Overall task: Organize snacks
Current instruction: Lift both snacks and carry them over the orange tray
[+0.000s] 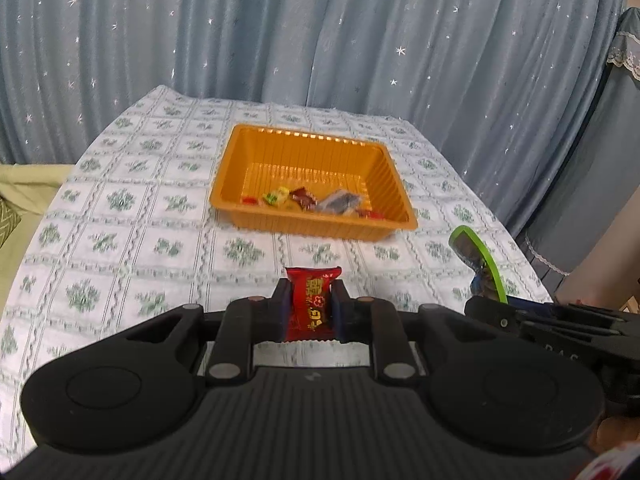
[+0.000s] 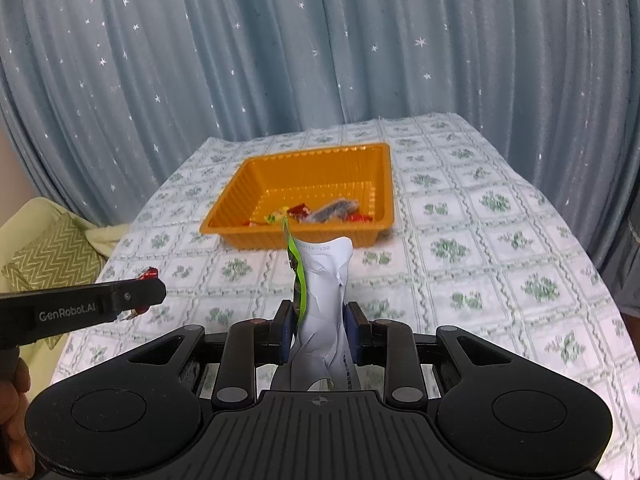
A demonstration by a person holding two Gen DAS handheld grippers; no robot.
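An orange plastic tray (image 1: 394,184) sits on the table ahead and holds several small wrapped snacks (image 1: 304,198). It also shows in the right wrist view (image 2: 236,200). My left gripper (image 1: 311,300) is shut on a red snack packet (image 1: 310,304), held above the tablecloth short of the tray. The left gripper shows from the side in the right wrist view (image 2: 146,292). My right gripper (image 2: 319,324) is shut on a white and green snack pouch (image 2: 326,280), standing upright between the fingers. That pouch shows at the right of the left wrist view (image 1: 476,256).
The table carries a white cloth with a green floral grid (image 1: 160,208). Blue star-patterned curtains (image 1: 320,32) hang behind it. A pale green cushioned seat (image 2: 44,248) is off the table's left edge.
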